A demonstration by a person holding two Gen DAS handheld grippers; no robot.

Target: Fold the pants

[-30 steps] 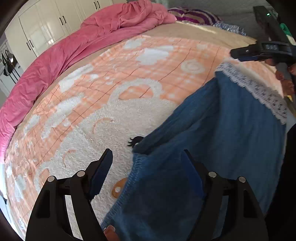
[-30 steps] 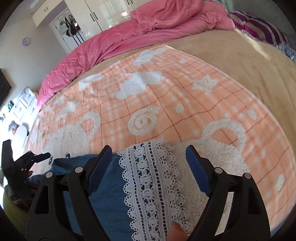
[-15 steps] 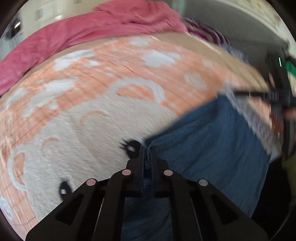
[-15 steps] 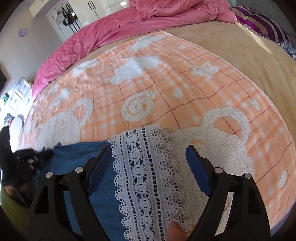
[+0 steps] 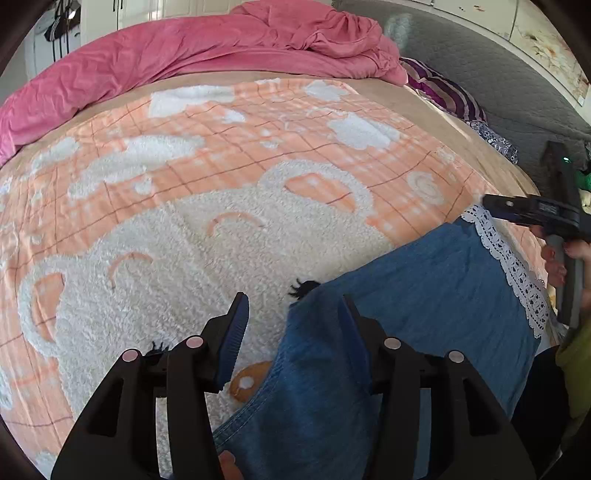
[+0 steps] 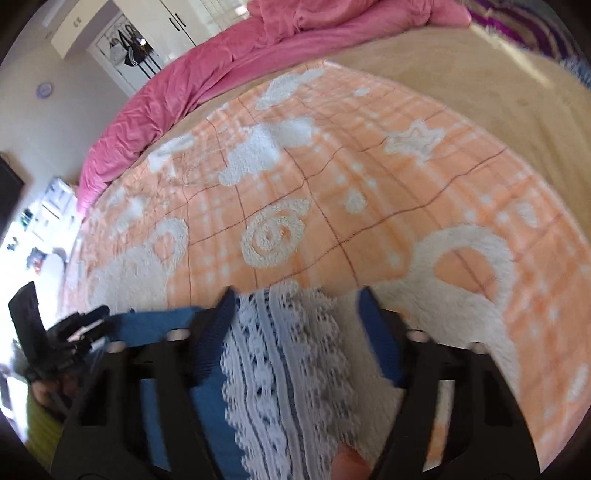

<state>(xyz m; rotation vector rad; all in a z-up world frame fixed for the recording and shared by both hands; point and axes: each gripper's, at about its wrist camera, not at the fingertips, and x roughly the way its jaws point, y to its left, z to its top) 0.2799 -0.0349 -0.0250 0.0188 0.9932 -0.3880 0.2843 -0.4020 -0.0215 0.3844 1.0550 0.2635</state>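
Blue denim pants (image 5: 424,295) with a white lace hem (image 5: 509,266) lie flat on the near right part of the bed. My left gripper (image 5: 292,301) hangs over the pants' waist corner; its jaws are opening and the denim edge lies between them, untouched by the pads. My right gripper (image 6: 295,293) is low over the lace hem (image 6: 284,350); its jaws are closing with the lace between them, and the right pad is still clear of it. The other view shows each gripper too: the right gripper (image 5: 517,210) at the hem, the left gripper (image 6: 85,321) at the waist.
An orange and white fleece blanket (image 5: 221,166) with a bear pattern covers the bed. A crumpled pink duvet (image 5: 221,44) lines the far side, with a striped pillow (image 5: 443,92) at the back right. Wardrobe doors (image 6: 166,22) stand beyond.
The left gripper, shut on the denim edge half a second ago, has opened and rolled. The right gripper has sunk toward the lace and its jaws have narrowed.
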